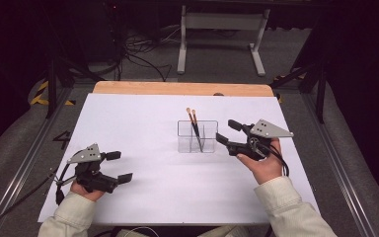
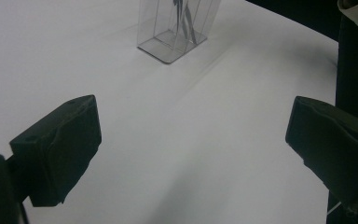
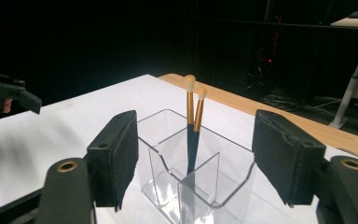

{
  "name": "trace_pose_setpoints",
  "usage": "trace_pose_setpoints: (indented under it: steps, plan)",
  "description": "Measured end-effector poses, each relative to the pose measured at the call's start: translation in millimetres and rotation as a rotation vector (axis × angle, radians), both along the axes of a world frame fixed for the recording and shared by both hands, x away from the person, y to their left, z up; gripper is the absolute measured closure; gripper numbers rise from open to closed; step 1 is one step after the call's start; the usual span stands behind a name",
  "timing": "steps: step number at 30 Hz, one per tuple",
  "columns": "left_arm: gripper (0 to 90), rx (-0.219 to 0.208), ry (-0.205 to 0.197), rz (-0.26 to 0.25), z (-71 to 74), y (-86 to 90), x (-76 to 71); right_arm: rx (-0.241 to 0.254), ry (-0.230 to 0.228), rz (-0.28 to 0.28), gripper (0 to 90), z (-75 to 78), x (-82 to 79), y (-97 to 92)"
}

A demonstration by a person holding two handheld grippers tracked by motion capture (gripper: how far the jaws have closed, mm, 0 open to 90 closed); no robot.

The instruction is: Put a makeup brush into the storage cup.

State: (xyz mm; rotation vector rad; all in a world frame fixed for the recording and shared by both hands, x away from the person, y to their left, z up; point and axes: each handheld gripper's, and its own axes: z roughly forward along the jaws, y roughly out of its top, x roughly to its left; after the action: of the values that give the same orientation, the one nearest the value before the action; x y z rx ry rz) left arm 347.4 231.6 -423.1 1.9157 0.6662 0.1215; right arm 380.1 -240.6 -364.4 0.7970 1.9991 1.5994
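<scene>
Two brushes (image 1: 194, 129) stand upright, leaning together, in one compartment of the clear organizer (image 1: 209, 145) near the centre of the white bench (image 1: 143, 118). The right hand-held gripper (image 1: 225, 132) sits just beside the organizer, jaws spread and empty. The left hand-held gripper (image 1: 119, 167) rests well apart, jaws spread and empty.

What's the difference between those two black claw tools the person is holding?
The right gripper sits beside the clear organizer holding two brushes; the left gripper rests far from it, near the table's front edge. The right is raised, the left low. Both stand open and empty.
</scene>
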Motion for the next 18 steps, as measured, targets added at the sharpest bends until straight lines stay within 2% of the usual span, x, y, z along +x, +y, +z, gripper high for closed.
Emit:
trace_pose_setpoints:
  steps: [11,14,18]
  plan:
    - [3.5,0.002,-0.007,-0.002,0.4,1.1,0.0,-0.044,0.024,0.04,27.5,5.6,-10.8,-21.5]
    - [3.3,0.0,-0.008,-0.005,0.4,0.9,-0.1,-0.056,0.025,0.067,25.5,5.6,-12.5,-27.5]
    - [3.2,-0.005,-0.011,-0.006,0.6,0.8,-0.5,-0.054,0.031,0.076,22.1,5.4,-13.7,-33.0]
